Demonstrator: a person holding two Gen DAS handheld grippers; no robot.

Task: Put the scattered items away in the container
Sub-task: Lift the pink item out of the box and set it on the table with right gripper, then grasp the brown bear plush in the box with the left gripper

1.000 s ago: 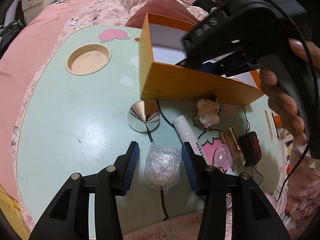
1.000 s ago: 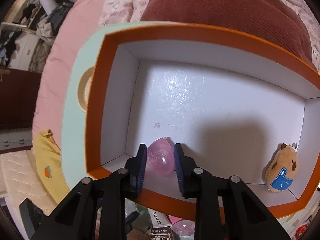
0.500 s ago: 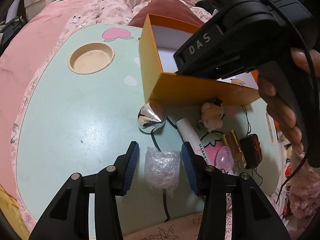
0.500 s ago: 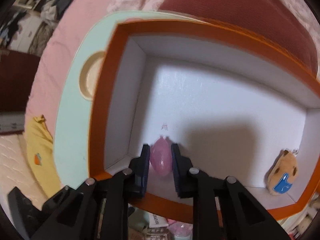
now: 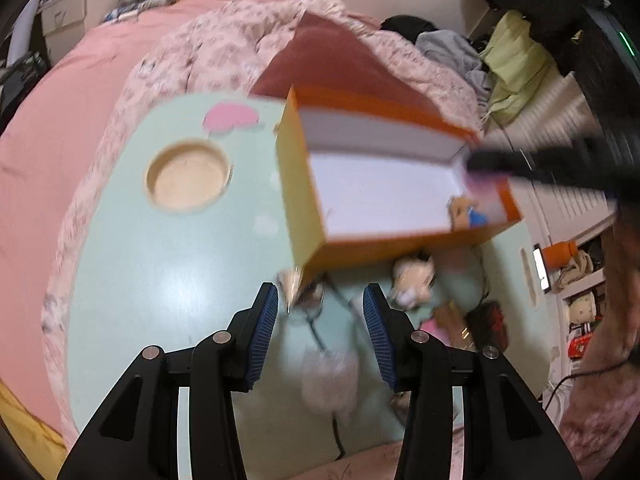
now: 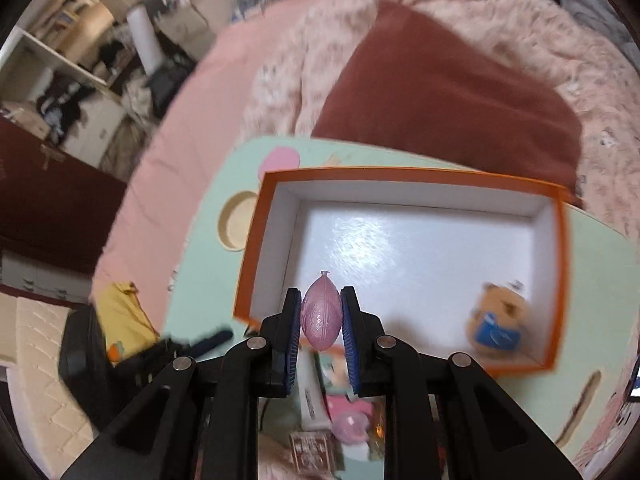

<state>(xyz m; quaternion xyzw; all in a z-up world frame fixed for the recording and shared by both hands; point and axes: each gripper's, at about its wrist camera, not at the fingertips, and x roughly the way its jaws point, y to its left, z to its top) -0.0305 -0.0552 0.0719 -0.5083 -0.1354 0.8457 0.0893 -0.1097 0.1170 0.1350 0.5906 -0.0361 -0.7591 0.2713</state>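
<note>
Two grippers: both in view, one per camera.
Right gripper (image 6: 320,322): pinching a pink egg (image 6: 321,316) above the near wall of the box (image 6: 400,174).
Left gripper (image 5: 319,332): spread wide, holding nothing, above a blurred clear wrap (image 5: 330,380) on the table (image 5: 160,280).
Box: plush (image 6: 498,320) lies in its right corner.
Far: maroon pillow (image 6: 444,92) behind the box.

Box (image 6: 404,184) on the surface (image 6: 200,280), toy (image 6: 498,318) in its right near corner. Egg (image 6: 321,316) between my right hand-held gripper (image 6: 320,332) pads. Round recess (image 5: 188,178) left of box. Wrapped bundle (image 5: 330,380) before my left hand-held gripper (image 5: 320,332).
</note>
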